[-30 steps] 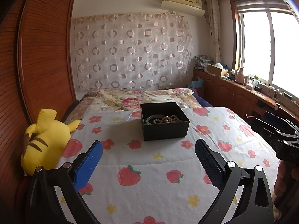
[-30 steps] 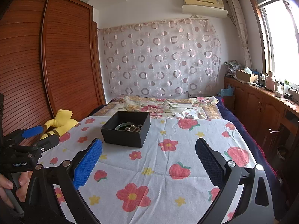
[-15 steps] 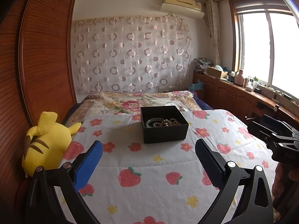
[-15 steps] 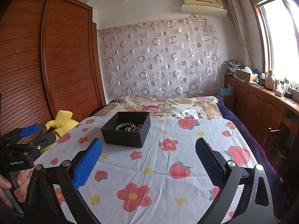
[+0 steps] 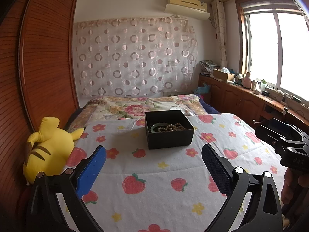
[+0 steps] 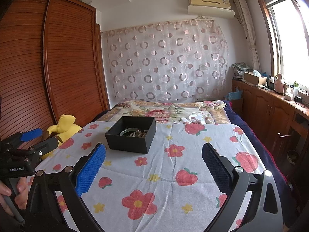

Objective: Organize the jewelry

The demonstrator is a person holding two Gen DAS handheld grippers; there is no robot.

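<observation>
I've got the black jewelry box [image 5: 169, 129] sitting open-topped on the bed, out in the middle of the strawberry-and-flower blanket [image 5: 154, 174], and inside it I can make out a pale green bangle [image 5: 158, 126] lying against a heap of brownish beaded bracelets [image 5: 172, 127]; from my right wrist view the same box [image 6: 131, 137] sits left of centre, with the bangle [image 6: 129, 130] and the beads [image 6: 139, 133] tucked toward its near right corner. My left gripper [image 5: 153, 161] hovers above the blanket short of the box, its blue pad and dark pad spread wide apart with nothing between them. My right gripper [image 6: 154, 161] is likewise spread wide and empty, hanging over the blanket with the box just ahead of its left finger. In the right wrist view I see the left gripper's body at the far left edge, with a hand [image 6: 13, 193] wrapped round its handle; in the left wrist view the right gripper's black body shows at the right edge. A yellow plush toy [image 5: 48, 147] lies at the left side of the bed against the wooden wardrobe [image 5: 44, 58]. Beyond the blanket a floral quilt [image 5: 139, 106] covers the head of the bed, a circle-patterned curtain [image 5: 135, 58] hangs on the back wall under an air conditioner [image 5: 186, 2], and a cluttered wooden counter [image 5: 241, 96] runs below the window [image 5: 274, 48].
</observation>
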